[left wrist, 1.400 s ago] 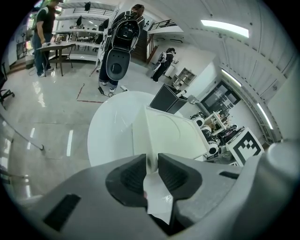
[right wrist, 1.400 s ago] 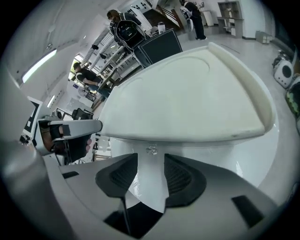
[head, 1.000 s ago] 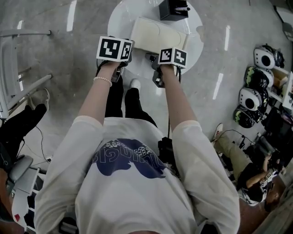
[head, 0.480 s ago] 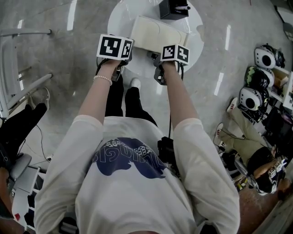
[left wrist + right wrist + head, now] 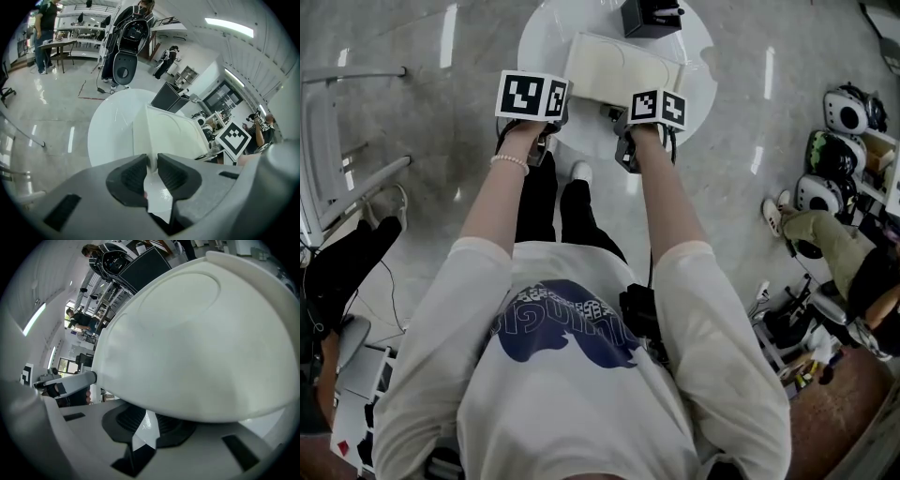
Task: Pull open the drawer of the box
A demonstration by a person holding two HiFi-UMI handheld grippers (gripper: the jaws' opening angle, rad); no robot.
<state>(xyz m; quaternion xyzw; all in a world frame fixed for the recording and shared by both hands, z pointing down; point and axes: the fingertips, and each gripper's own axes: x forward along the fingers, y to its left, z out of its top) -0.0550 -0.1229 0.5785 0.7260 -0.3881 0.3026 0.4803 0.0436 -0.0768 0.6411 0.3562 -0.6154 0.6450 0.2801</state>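
Note:
A cream box [image 5: 623,70] stands on a round white table [image 5: 546,37]. My left gripper [image 5: 553,120] is at the box's near left corner. In the left gripper view its jaws [image 5: 152,164] are pinched on the box's [image 5: 173,136] upright corner edge. My right gripper [image 5: 628,120] is against the box's near face. In the right gripper view the box's bulging front [image 5: 197,343] overhangs the right gripper [image 5: 151,416]. Its jaws are closing with a narrow gap left. Their tips are hidden under the overhang, so I cannot see whether anything is between them.
A black box [image 5: 649,17] sits on the table's far side, behind the cream box. Helmets [image 5: 830,150] line a shelf at the right, and a seated person's leg [image 5: 825,234] is near them. A metal frame [image 5: 337,141] stands at the left.
My right gripper has edged a little forward and left toward the box's front. The left gripper has held its place. The person at the right has shifted.

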